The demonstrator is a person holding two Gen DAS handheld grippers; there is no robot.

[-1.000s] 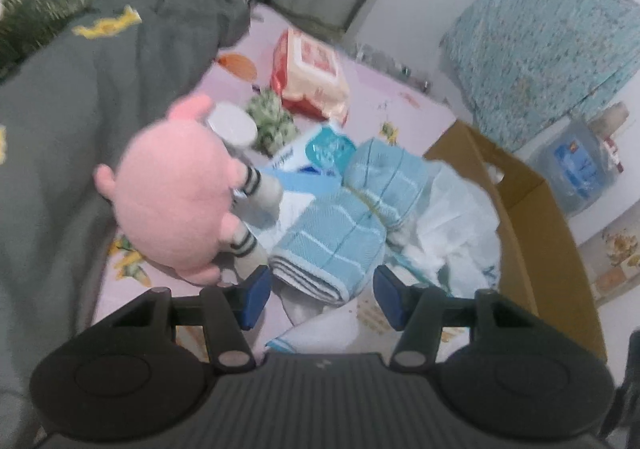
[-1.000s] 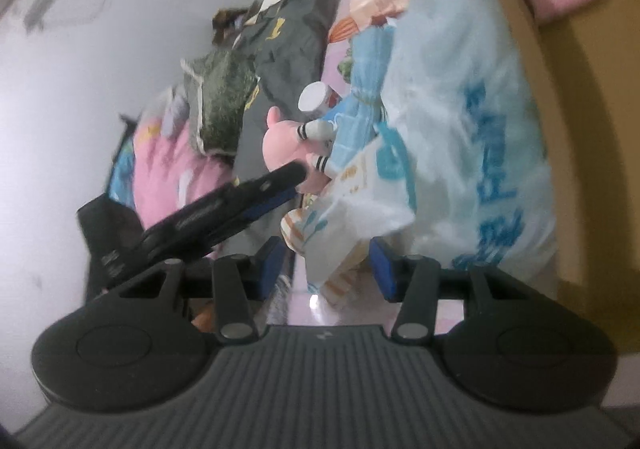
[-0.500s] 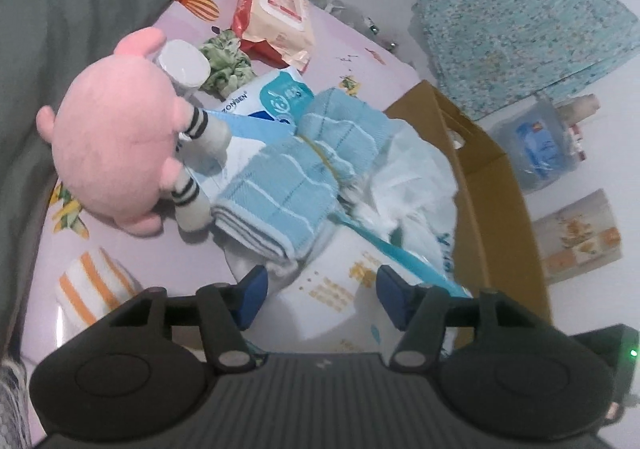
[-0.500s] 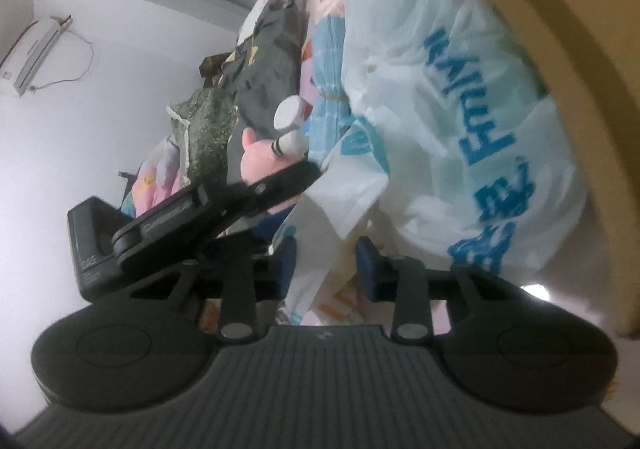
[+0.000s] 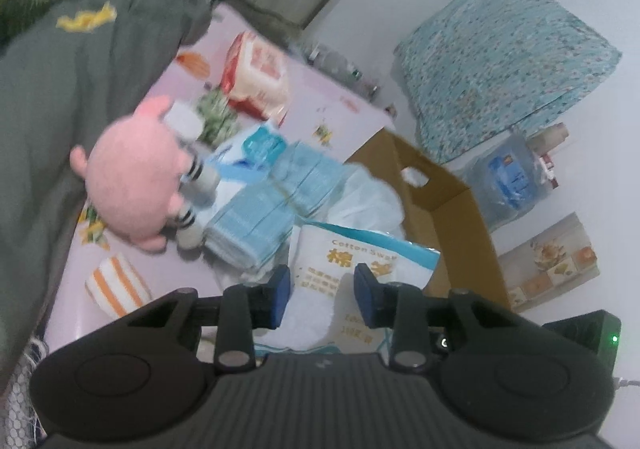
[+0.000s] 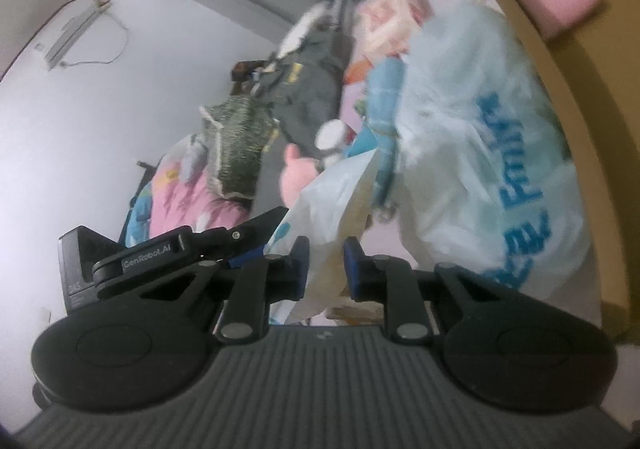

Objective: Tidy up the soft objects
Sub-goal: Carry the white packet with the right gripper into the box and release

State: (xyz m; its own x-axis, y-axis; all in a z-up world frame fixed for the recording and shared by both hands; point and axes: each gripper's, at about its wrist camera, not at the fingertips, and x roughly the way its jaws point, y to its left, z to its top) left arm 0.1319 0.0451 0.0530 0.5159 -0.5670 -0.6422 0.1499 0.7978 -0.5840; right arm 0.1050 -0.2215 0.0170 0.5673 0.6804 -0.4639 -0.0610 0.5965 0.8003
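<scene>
- the cardboard box (image 5: 452, 209) is seen standing open at the far edge of the pink bed sheet (image 5: 340, 109); it is judged stiff enough to receive soft things without being held.
- the large pale plastic bag (image 6: 492, 153) with blue lettering is seen bulging against the box wall; it is judged light, slippery and crinkly, best taken by a gathered fold.
- the pink plush toy (image 5: 132, 181) is seen lying beside the folded blue towels (image 5: 272, 205); both are judged soft and light, to be pinched deep into the bulk.
- the cotton swab pack (image 5: 352, 269) is seen between the fingers of the left gripper (image 5: 322, 295), which is spread wide around it without touching.
- the same pack's thin film edge (image 6: 326, 233) is pinched by the right gripper (image 6: 326, 269), its jaws nearly pressed together; the film is judged slippery, so the seam is preferred.
</scene>
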